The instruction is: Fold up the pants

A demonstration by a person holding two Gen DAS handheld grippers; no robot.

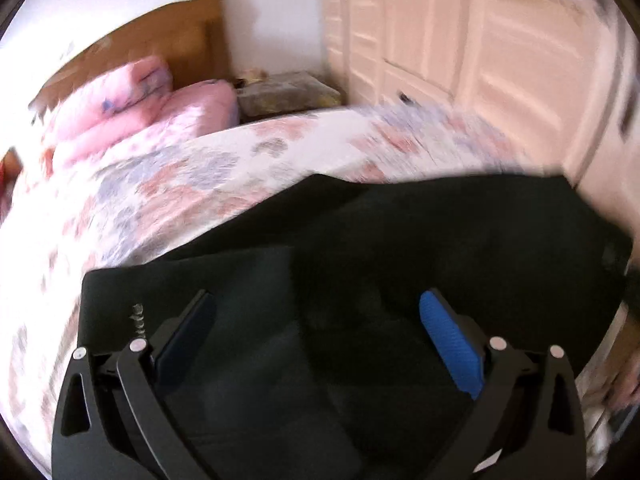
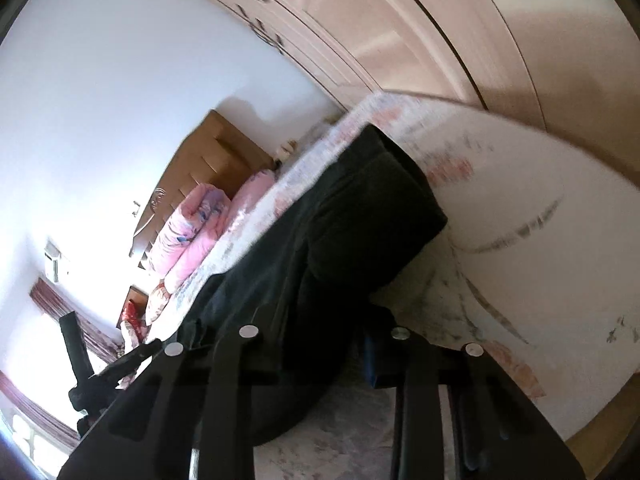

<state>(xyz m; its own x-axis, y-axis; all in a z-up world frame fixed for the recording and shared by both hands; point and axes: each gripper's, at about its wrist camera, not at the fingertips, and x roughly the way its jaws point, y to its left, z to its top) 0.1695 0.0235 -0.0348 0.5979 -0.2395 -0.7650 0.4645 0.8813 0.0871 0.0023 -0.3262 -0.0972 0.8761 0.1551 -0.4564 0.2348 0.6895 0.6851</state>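
The black pants (image 1: pixel 400 240) lie spread on the floral bed sheet (image 1: pixel 160 184), partly folded, with a folded layer at the near left. My left gripper (image 1: pixel 316 320) is open just above the pants, its blue pads (image 1: pixel 448 340) wide apart and empty. In the right wrist view the pants (image 2: pixel 360 216) run along the bed's edge, one end hanging over the side. My right gripper (image 2: pixel 320 356) is over the pants; the cloth hides its fingertips, so I cannot tell whether it grips.
Pink pillows and a folded quilt (image 1: pixel 132 108) lie at the head of the bed by a wooden headboard (image 1: pixel 160 36). A cream wardrobe (image 1: pixel 480 40) stands close along the bed's far side. The view is tilted and blurred.
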